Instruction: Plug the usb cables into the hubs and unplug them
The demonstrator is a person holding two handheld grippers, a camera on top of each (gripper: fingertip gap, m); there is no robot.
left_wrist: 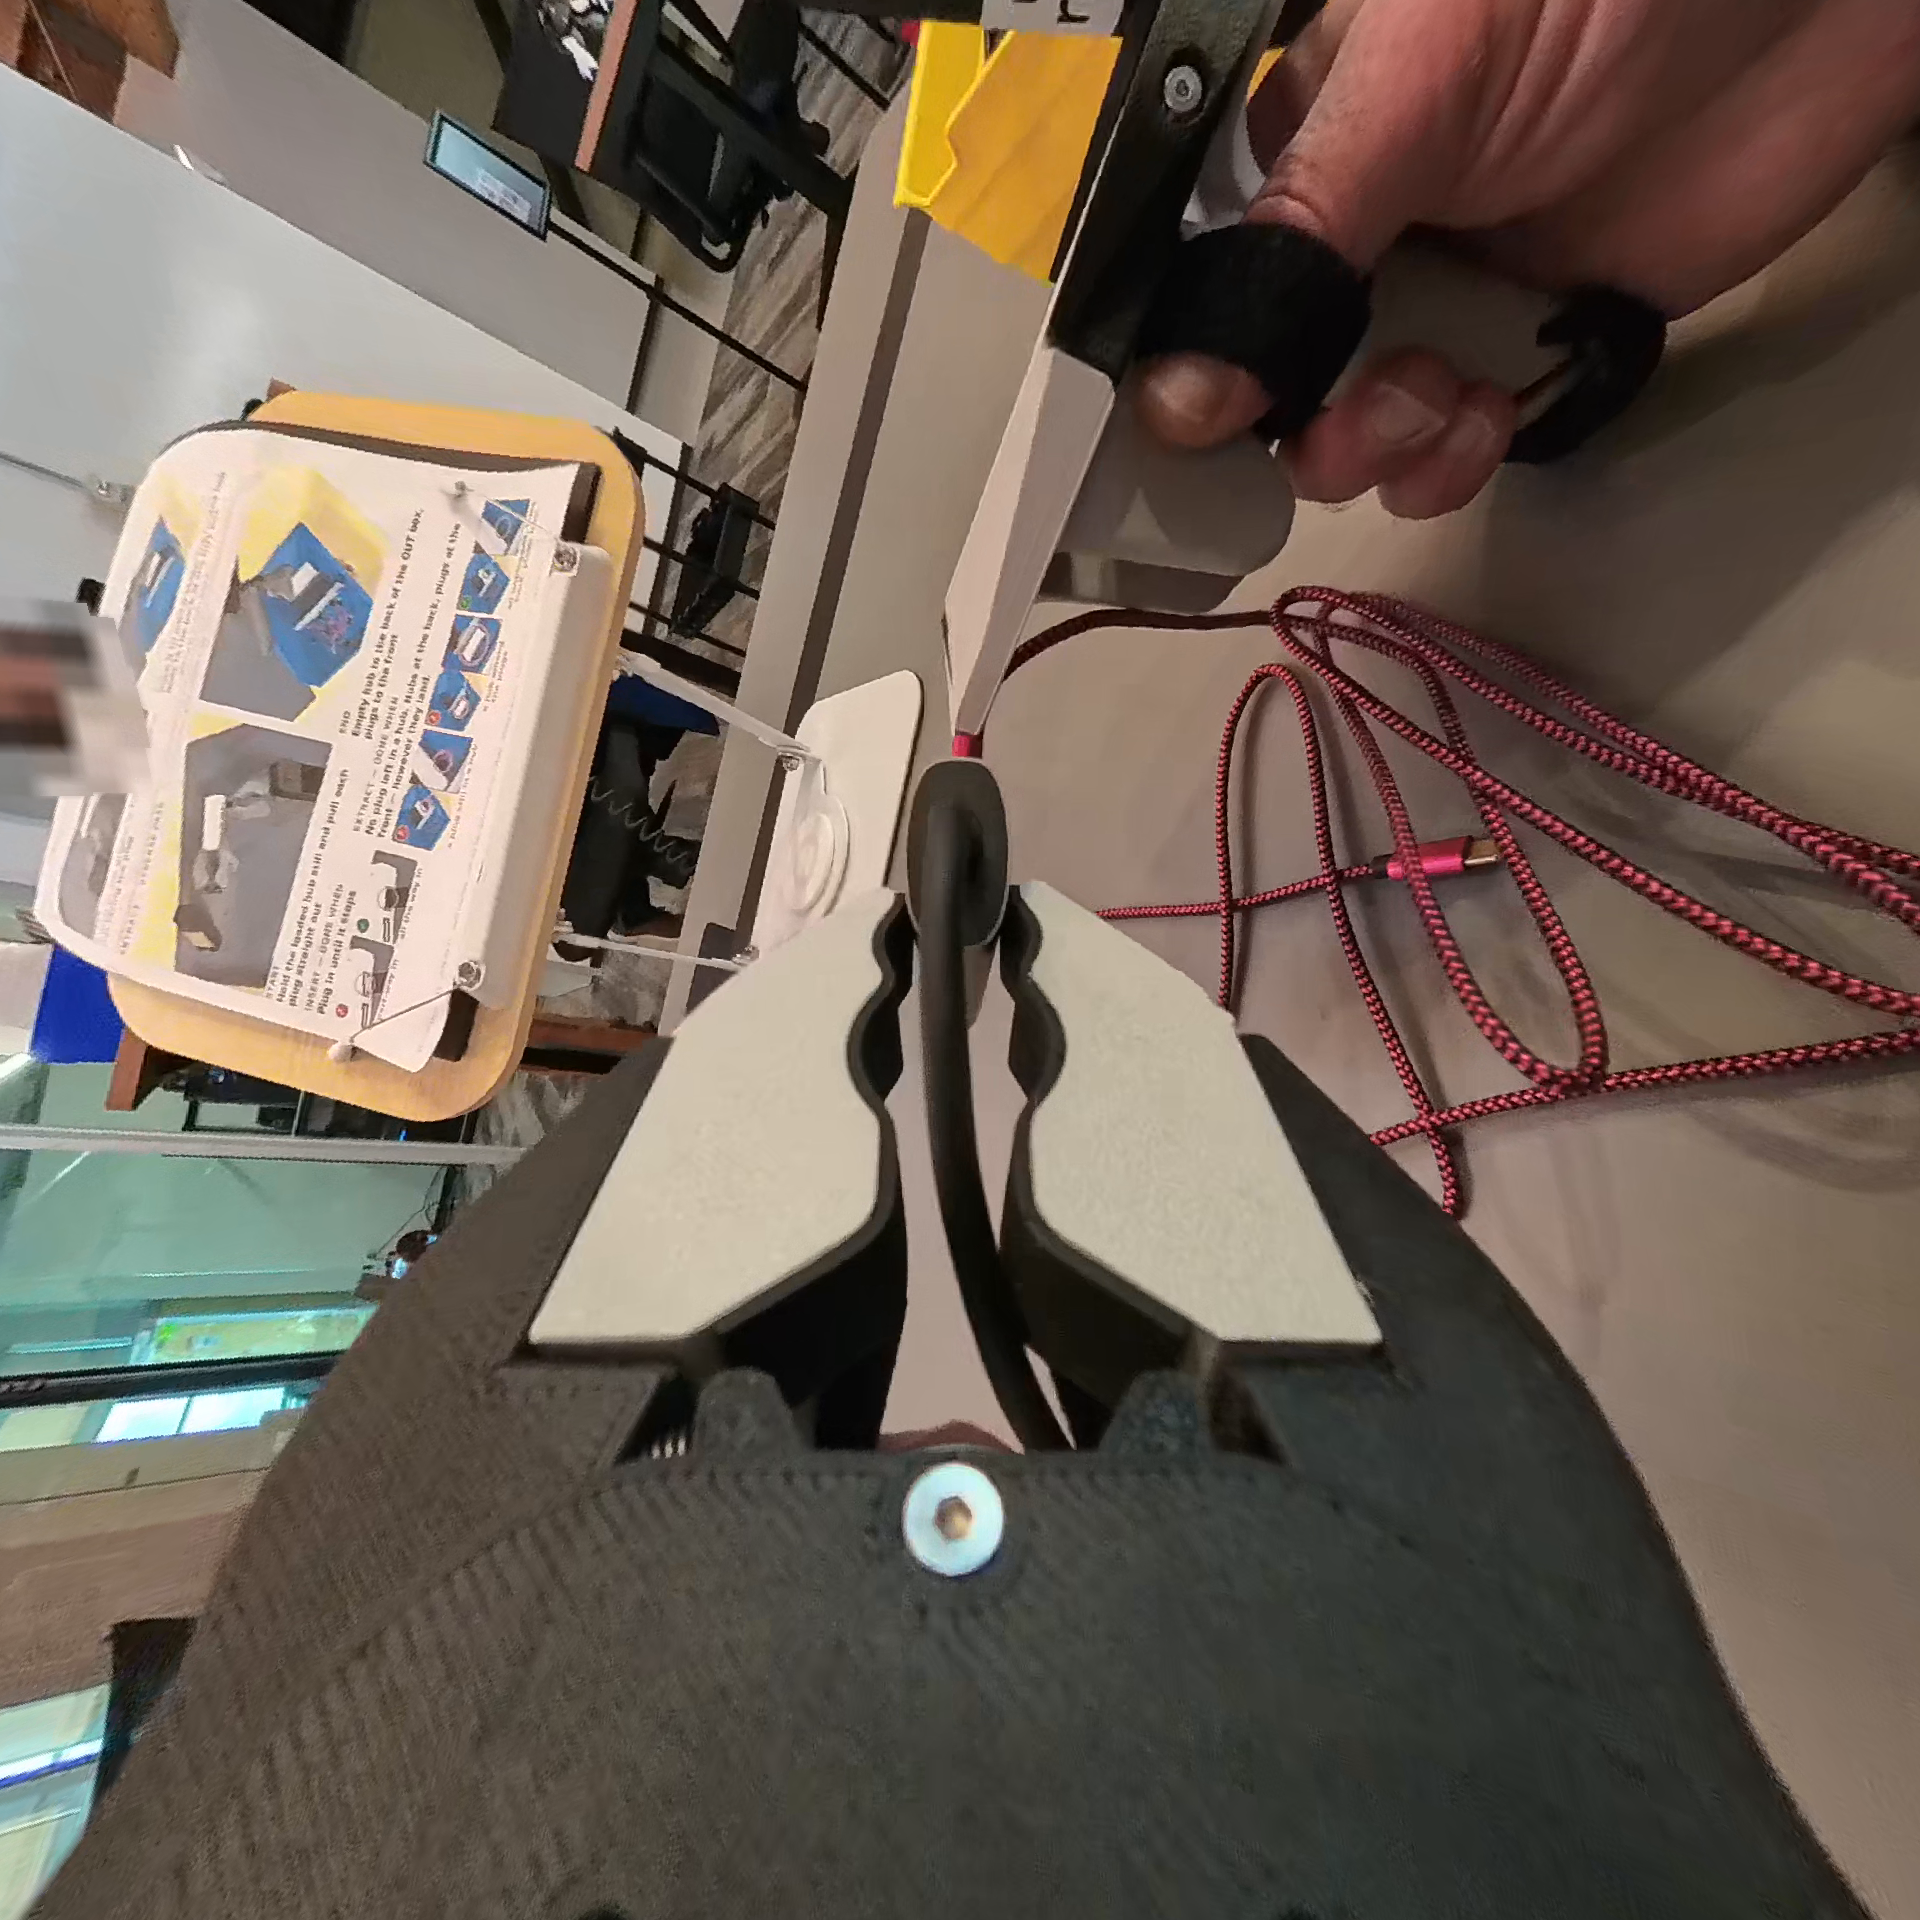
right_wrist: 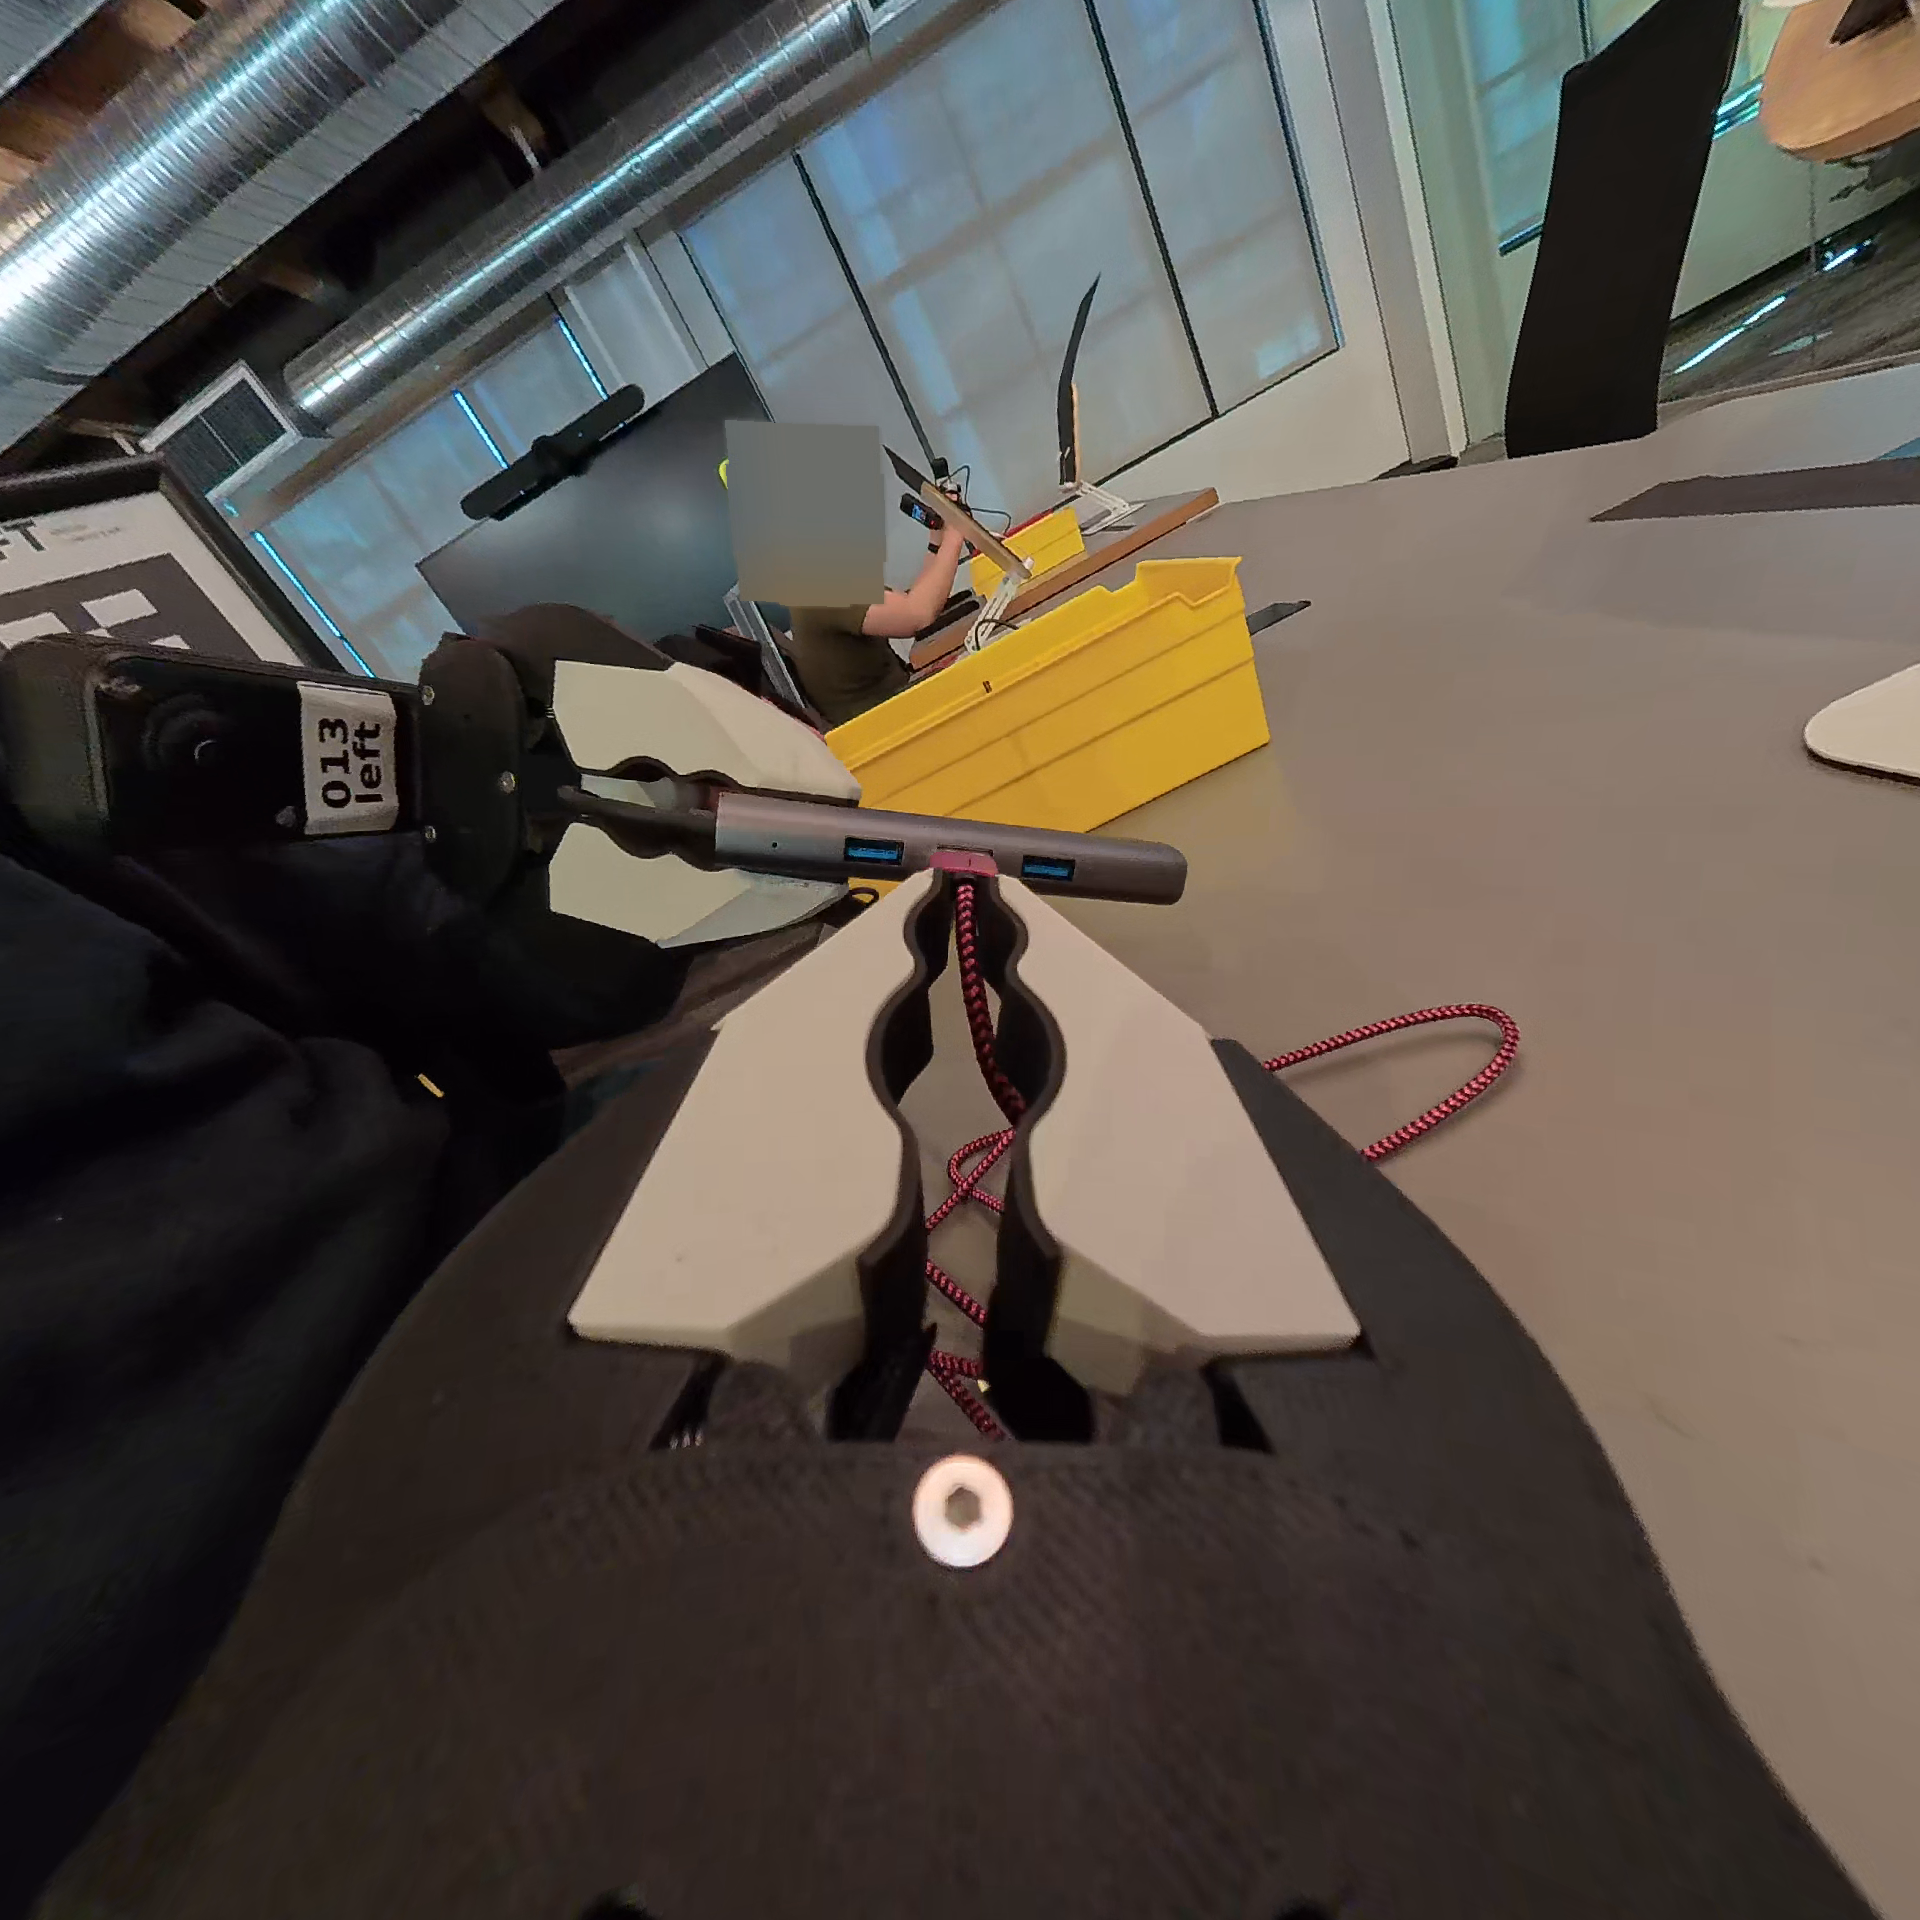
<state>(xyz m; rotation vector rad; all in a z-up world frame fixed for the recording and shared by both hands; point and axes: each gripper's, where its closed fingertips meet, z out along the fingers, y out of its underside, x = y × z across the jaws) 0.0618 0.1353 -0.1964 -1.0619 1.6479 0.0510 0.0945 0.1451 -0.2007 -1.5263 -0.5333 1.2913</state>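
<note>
A grey USB hub (right_wrist: 1101, 860) with blue ports is held level above the table. My left gripper (left_wrist: 956, 904) is shut on the hub's end (left_wrist: 958, 831), and the hub's black lead (left_wrist: 961, 1143) runs back between the fingers. It also shows at the left of the right wrist view (right_wrist: 800, 844). My right gripper (right_wrist: 962, 883) is shut on the red plug (right_wrist: 964, 860) of a red braided cable (right_wrist: 1403, 1049), right at the hub's middle port. How deep the plug sits I cannot tell. In the left wrist view the right gripper (left_wrist: 971, 717) comes down from above, held by a hand (left_wrist: 1507, 208).
The red cable lies in loose loops on the grey table (left_wrist: 1507, 831), with its other plug (left_wrist: 1439, 860) free. A yellow bin (right_wrist: 1060, 686) stands behind the hub. An instruction sheet on a stand (left_wrist: 343, 748) is at the left. A person (right_wrist: 842, 644) sits far back. Tip to tip, the grippers are about 4 cm apart.
</note>
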